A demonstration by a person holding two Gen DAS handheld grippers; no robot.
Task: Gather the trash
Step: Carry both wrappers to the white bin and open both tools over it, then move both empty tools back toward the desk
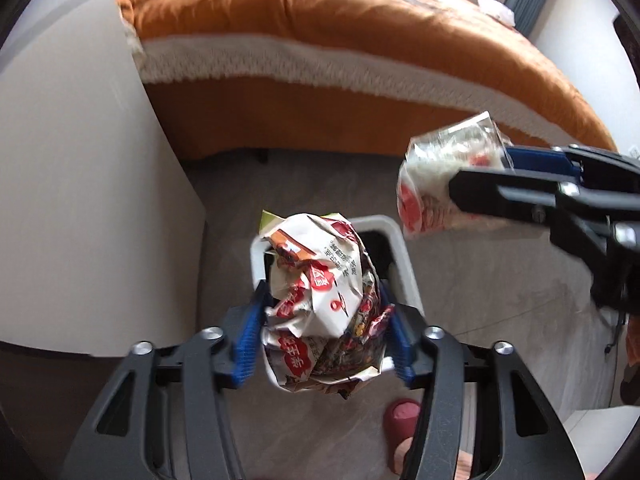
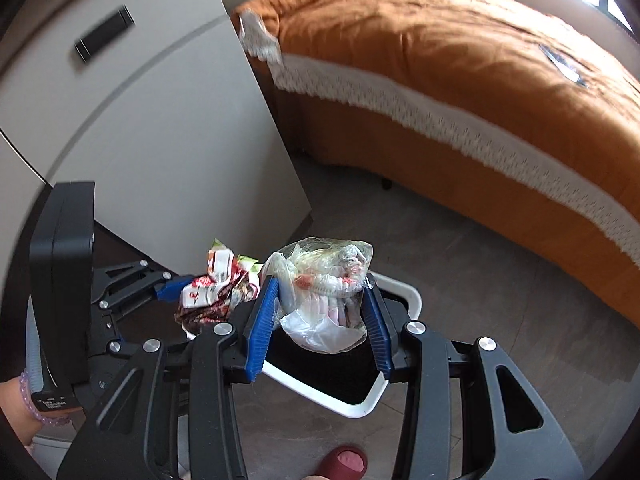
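Left gripper [image 1: 322, 330]: jaws partly apart, crumpled wrappers [image 1: 320, 300] between blue pads; left pad shows slight gap, so firm clamp cannot be told. Wrappers hang over white bin [image 1: 404, 264], centre frame.

Right gripper [image 2: 320, 316]: jaws partly apart, clear bag [image 2: 324, 292] of trash between pads, touching both, above bin's black opening at lower centre.

Edges: white cabinet [image 1: 80, 184] at left, close to bin; orange bed [image 1: 320, 40] across top. Bare grey floor [image 1: 480, 280] right of bin. Red slipper [image 1: 402, 416] at bottom centre.

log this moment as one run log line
left gripper: crumpled snack wrappers | right gripper: clear plastic bag | both over white trash bin
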